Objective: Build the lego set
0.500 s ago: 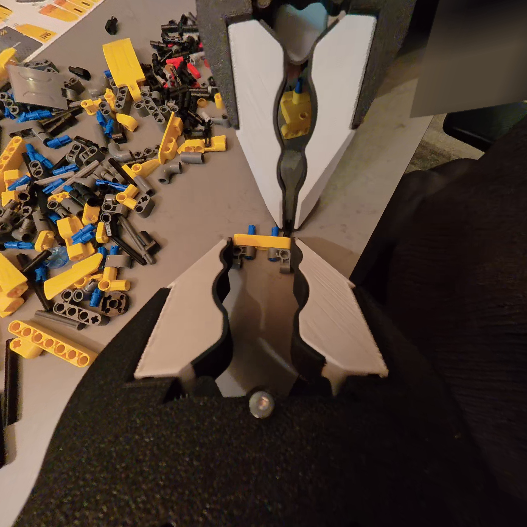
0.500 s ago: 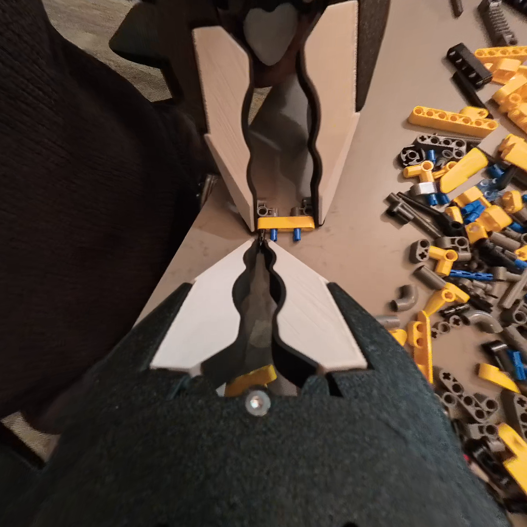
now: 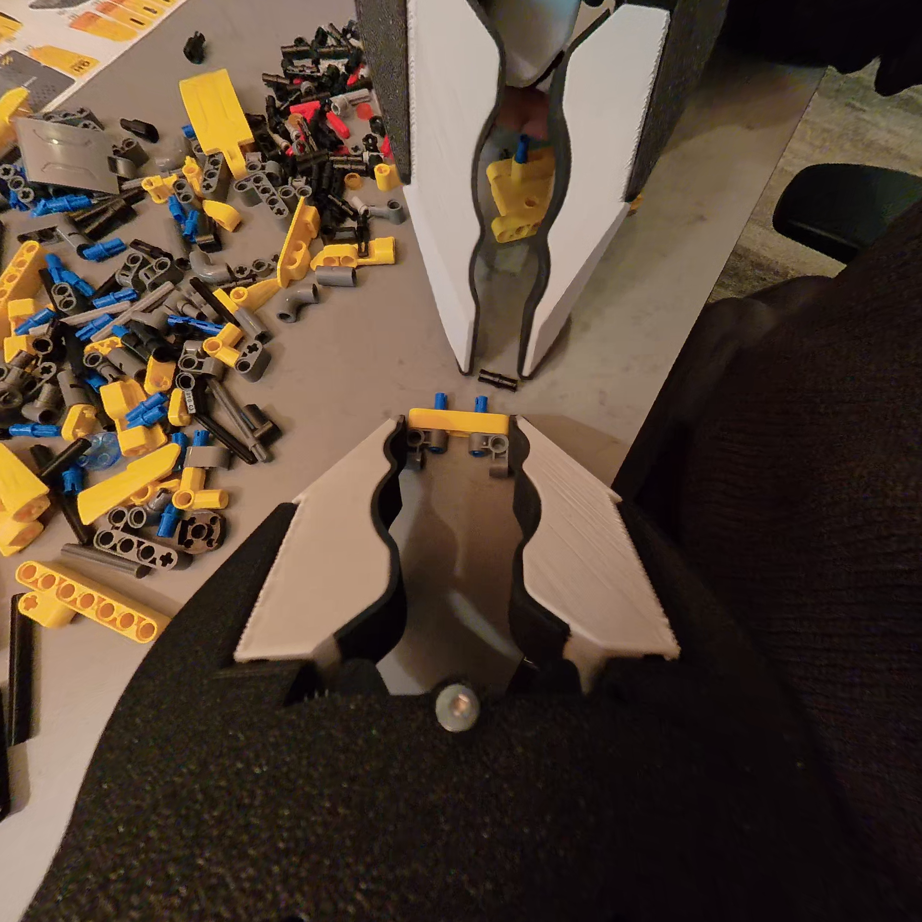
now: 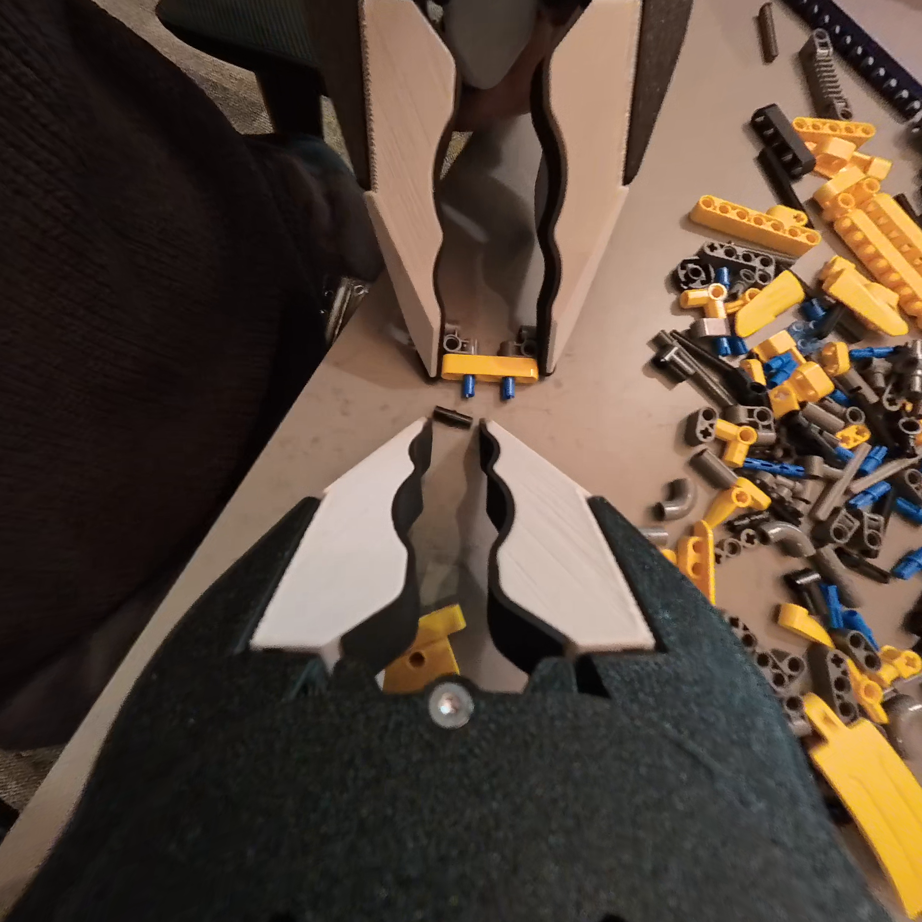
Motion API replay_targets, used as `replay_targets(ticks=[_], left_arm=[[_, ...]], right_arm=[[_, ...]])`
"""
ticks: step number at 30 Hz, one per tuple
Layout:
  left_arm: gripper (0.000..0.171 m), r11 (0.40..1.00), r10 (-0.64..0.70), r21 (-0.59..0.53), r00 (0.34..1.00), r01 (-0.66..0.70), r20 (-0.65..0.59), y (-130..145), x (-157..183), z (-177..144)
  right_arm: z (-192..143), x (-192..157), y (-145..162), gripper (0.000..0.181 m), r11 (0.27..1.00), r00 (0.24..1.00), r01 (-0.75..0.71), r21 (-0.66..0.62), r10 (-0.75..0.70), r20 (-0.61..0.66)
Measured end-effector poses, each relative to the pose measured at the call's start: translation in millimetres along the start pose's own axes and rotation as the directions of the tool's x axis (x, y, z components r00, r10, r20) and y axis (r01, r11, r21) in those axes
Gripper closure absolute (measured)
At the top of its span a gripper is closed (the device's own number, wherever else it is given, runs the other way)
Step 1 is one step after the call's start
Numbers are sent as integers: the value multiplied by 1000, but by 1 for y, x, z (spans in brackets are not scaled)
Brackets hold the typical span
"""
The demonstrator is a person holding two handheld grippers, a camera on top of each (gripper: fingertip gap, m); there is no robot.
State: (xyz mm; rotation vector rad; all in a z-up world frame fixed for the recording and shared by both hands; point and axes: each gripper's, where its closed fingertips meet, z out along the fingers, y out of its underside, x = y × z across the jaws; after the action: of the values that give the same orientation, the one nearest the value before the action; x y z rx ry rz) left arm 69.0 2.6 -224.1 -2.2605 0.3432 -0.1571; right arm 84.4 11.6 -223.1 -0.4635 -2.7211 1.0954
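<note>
The left tongs (image 3: pixel 459 434) clamp a little yellow beam assembly (image 3: pixel 458 420) by its ends, blue pegs pointing out, while the right tongs (image 4: pixel 453 424) sit released just short of a black pin (image 4: pixel 452 417) lying on the counter (image 4: pixel 574 439) between them.

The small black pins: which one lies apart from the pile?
The short black plastic pin just off the right gripper fingertips, alone on bare table; the others lie in the pile.
</note>
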Motion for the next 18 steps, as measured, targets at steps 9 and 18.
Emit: replay_targets(ticks=[9,18], left_arm=[[131,1000,2,0,1000,-2,3,0,0,0],[131,1000,3,4,1000,-3,4,0,0,0]], right_arm=[[0,-9,0,161,1000,999,-1,-27,2,45],[-3,-11,0,165,1000,998,-1,-10,2,66]])
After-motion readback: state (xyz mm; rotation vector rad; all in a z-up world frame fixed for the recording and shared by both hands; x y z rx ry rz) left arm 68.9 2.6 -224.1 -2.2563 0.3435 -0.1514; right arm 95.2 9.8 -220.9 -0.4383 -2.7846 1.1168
